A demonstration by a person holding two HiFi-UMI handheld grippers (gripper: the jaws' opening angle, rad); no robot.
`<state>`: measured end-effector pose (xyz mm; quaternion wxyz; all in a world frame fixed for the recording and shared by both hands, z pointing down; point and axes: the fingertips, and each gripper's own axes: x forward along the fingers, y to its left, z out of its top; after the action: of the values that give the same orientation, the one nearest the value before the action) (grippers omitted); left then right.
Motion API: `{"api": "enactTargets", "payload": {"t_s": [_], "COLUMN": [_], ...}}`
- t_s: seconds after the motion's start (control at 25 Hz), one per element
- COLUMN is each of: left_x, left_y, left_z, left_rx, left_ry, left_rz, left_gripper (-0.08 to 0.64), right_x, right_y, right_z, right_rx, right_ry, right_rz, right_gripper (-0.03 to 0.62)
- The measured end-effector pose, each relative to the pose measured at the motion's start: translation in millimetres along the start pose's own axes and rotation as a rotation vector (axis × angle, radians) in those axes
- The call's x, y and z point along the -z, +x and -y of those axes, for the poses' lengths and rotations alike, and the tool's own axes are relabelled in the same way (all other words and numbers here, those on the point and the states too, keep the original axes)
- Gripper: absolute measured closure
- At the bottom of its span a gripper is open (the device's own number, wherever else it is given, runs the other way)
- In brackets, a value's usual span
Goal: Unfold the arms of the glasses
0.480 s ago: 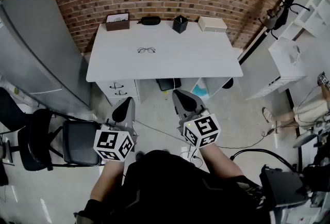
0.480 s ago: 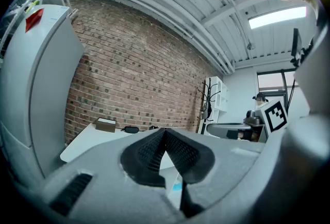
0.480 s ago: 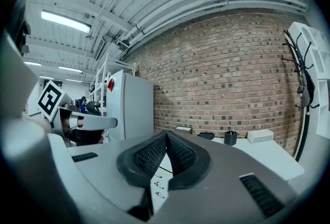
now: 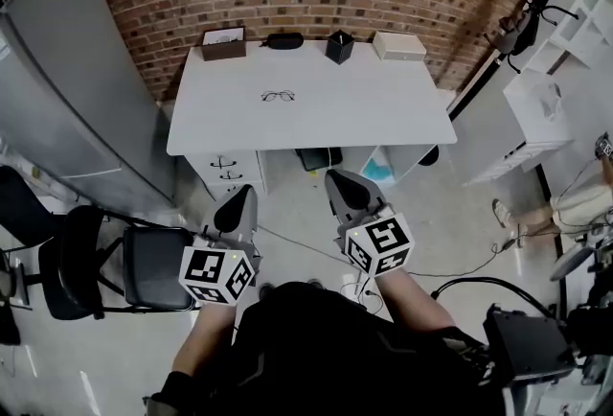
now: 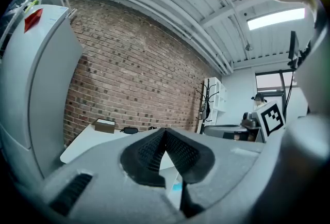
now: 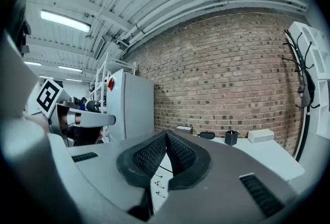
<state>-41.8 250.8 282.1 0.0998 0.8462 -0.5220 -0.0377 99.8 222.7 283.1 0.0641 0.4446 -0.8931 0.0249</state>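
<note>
A thin dark-framed pair of glasses [image 4: 278, 97] lies on the white table [image 4: 383, 117], left of its middle; whether its arms are folded is too small to tell. My left gripper [image 4: 239, 200] and right gripper [image 4: 342, 184] hang well short of the table, over the floor, both shut with nothing between the jaws. The left gripper view has the closed jaws [image 5: 165, 135] level, with the table's far-left end beyond. In the right gripper view the closed jaws [image 6: 166, 138] point at the table's front, and the glasses do not show there.
Along the table's back edge stand a brown box [image 4: 223, 43], a black case [image 4: 283, 40], a black cup [image 4: 338, 46] and a white box [image 4: 399, 45]. A grey cabinet [image 4: 77, 88] stands left, a black chair [image 4: 115, 265] near me, white shelves [image 4: 565, 50] right. Drawers [image 4: 230, 170] sit under the table.
The whole view has shifted slightly: the table and both grippers sit a little further right and lower in the head view. Both grippers stay shut.
</note>
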Motion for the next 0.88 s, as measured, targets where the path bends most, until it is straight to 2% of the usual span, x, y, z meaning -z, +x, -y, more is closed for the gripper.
{"api": "enactTargets", "payload": {"t_s": [0.44,0.64,0.88], "left_x": [-0.6,-0.7,1.2], "left_y": [-5.4,-10.8,-13.6], "left_z": [-14.1,-28.9,-41.8], "left_rx": [0.013,0.007,0.032], "left_ry": [0.008,0.016,0.001], "left_rz": [-0.009,-0.016,-0.017], "left_gripper": [0.552,0.552,0.552], "right_x": [-1.7,0.0,-4.7], "right_y": [10.9,15.7,26.2], "right_z": [-14.1,-18.0,-30.8], "right_rx": [-0.003,0.022,0.028], "right_ry": [0.0,-0.001,-0.016], "right_rz": [-0.001,-0.018,-0.009], "right_gripper": [0.583,0.582,0.581]}}
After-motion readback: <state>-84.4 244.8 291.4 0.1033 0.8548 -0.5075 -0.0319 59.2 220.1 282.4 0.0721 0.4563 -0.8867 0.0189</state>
